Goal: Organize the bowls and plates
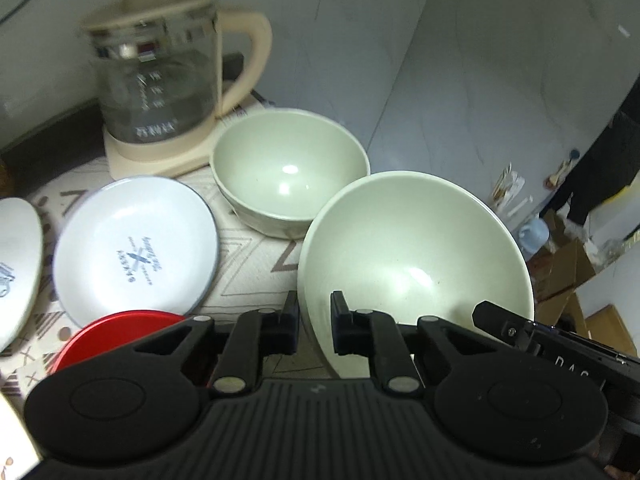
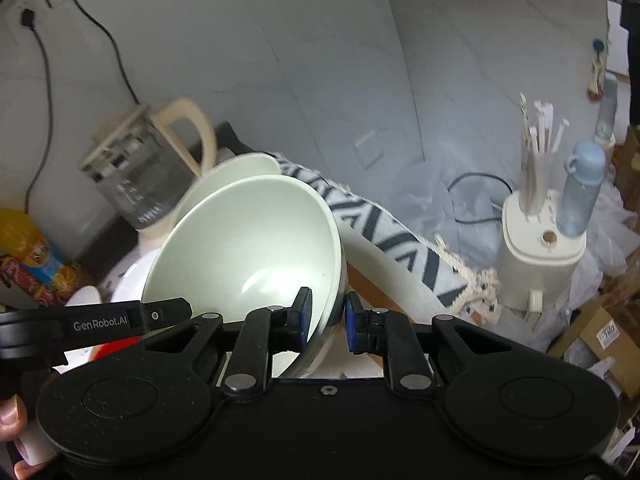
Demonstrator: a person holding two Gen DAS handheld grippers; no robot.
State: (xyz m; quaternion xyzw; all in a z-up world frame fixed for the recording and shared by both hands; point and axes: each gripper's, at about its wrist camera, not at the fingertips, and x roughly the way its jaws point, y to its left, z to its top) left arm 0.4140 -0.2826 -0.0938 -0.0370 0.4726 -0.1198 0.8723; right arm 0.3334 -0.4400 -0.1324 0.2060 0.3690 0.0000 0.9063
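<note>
Both tools (image 1: 314, 320) (image 2: 327, 320) pinch the tilted bowl's (image 1: 412, 248) rim.

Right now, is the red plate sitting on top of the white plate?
No, the red plate lies on the tablecloth beside the white plate, with its edge nearer the camera.

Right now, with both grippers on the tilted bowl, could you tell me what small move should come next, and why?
Probably carry the tilted bowl over the second bowl and lower it in. Both the left gripper and right gripper pinch its rim, it is raised and tipped, and the matching bowl sits upright just behind it by the kettle.
</note>
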